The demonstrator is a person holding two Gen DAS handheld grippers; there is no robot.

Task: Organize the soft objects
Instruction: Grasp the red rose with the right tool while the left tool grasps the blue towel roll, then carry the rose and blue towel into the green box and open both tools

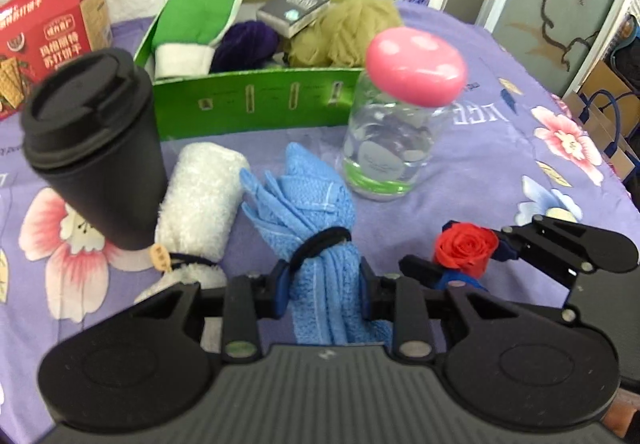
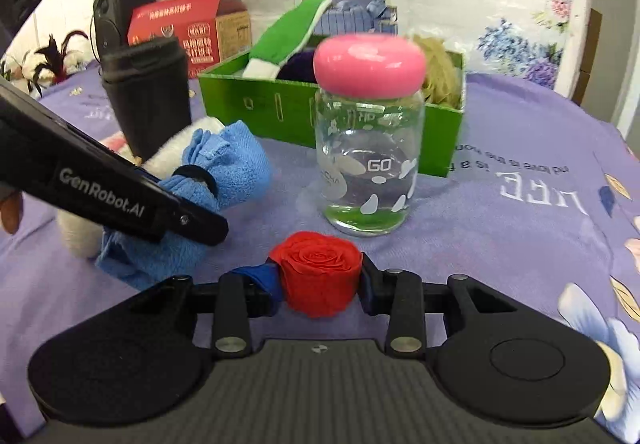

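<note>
1. A purple floral bedspread point(image 2: 520, 244) carries everything; white lettering is printed on it to the right of the jar.
2. A green cardboard box point(image 1: 256, 100) stands open toward the far edge of the bedspread. Inside it lie a green-and-white mitt point(image 1: 200, 12) propped against the left wall, a dark purple ball of yarn point(image 1: 244, 44), an olive mesh pouf point(image 1: 344, 36) at the right end, and a small grey carton point(image 1: 294, 10) resting on top of them.
3. A red printed carton point(image 1: 36, 48) sits at the far left, behind the cup.
4. A black lidded travel cup point(image 1: 92, 148) stands upright in front of the box's left end, touching the white towel roll.
5. A clear glass jar point(image 2: 370, 164) with a pink domed lid point(image 2: 368, 64) stands upright in front of the box's right half.
6. A white towel roll point(image 1: 200, 204), bound with a dark band and a small tag, lies just beside the cup, with the blue towel on its other side.
7. A blue towel point(image 1: 316, 228), bundled and cinched by a black hair tie, lies on the bedspread in front of the box. The left gripper point(image 1: 322, 292) has its jaws narrowed onto the bundle's near end, pads pressing both sides.
8. A red fabric rose point(image 2: 318, 276) sits near the front, just before the jar. The right gripper point(image 2: 320, 286) is clamped on it, jaws close together against its sides; whether it is off the bedspread I cannot tell.
</note>
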